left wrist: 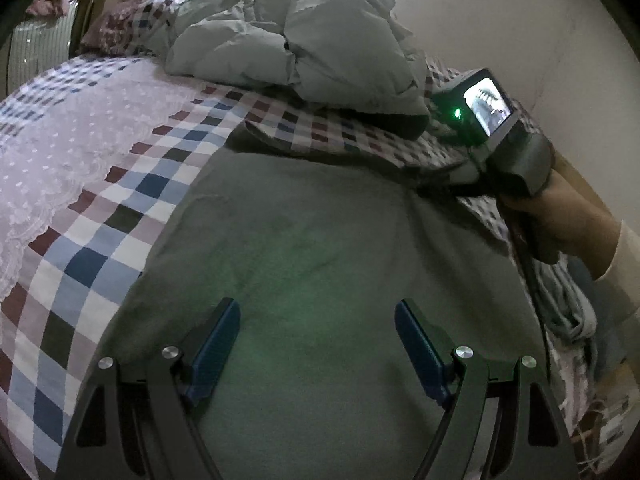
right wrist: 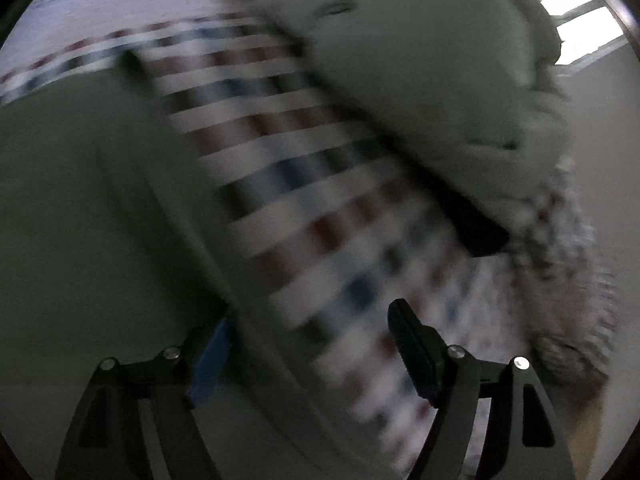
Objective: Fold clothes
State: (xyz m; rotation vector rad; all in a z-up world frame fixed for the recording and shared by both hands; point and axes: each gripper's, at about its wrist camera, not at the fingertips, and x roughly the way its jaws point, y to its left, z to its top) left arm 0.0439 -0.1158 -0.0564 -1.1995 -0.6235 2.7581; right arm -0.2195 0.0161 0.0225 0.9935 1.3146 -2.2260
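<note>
We are holding the left hand-held gripper (left wrist: 318, 320) spread over the grey-green garment (left wrist: 320, 240) on the checked bed (left wrist: 120, 216), right hand-held gripper (right wrist: 312, 332) gaping, gripping nothing.

left wrist: close, angled down | right wrist: same | shared: checked bedspread (left wrist: 132, 200)
</note>
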